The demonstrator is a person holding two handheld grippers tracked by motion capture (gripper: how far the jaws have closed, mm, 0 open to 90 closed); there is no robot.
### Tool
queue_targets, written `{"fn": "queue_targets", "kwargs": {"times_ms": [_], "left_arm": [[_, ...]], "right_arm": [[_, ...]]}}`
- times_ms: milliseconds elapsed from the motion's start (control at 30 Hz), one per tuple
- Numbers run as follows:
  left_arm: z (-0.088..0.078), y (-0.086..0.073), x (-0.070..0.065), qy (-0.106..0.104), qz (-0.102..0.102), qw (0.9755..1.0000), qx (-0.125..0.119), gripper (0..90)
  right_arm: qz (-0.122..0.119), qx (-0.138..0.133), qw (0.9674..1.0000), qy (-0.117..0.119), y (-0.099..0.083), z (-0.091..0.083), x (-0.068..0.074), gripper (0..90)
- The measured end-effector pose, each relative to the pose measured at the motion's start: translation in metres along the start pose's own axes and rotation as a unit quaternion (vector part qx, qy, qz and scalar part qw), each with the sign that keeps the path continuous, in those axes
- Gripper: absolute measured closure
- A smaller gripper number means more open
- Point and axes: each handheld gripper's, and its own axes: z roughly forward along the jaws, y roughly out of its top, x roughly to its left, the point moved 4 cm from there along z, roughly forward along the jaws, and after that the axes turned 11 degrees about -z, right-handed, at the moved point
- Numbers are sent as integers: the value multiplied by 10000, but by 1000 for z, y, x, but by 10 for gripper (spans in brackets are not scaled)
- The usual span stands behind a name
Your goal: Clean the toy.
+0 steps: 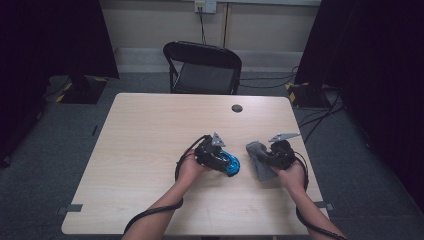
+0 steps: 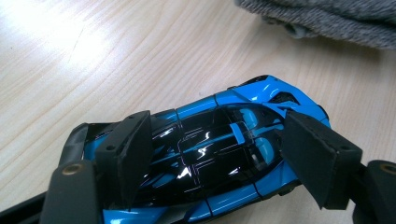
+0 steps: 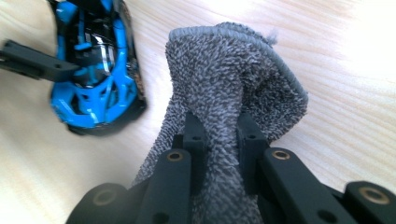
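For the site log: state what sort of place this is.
Probably a recording room or lab, not a home: a bare wooden table between dark curtains, a folding chair by the wall, and cables across grey carpet.

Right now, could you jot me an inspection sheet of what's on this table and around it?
Surface: pale wooden table, round dark cap near far edge.
Job's things: blue and black toy car; grey cloth beside it.
Clutter: nothing seen.
Grippers: left gripper jaws astride the car's sides; right gripper shut on the cloth.
Cables: black cable trailing along the left forearm.
Surroundings: black folding chair, dark curtains, wall socket.
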Motion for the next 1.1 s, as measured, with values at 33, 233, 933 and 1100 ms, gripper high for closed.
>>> {"fn": "queue_targets", "kwargs": {"times_ms": [33,233,933,1100], "left_arm": [[0,0,0,0,-4,10000,-2,252],[0,-1,0,-8,43,10000,-19,252],[0,-1,1,7,-10,10000,-62,252],[0,-1,1,8,-10,10000,-58,252]], "right_arm": [[2,19,10000,-34,0,2,-1,788],[23,163,9999,-50,-2,17,1,787],[-283,136,9989,338,6,29,32,786],[-288,144,9987,393,5,28,34,786]]}}
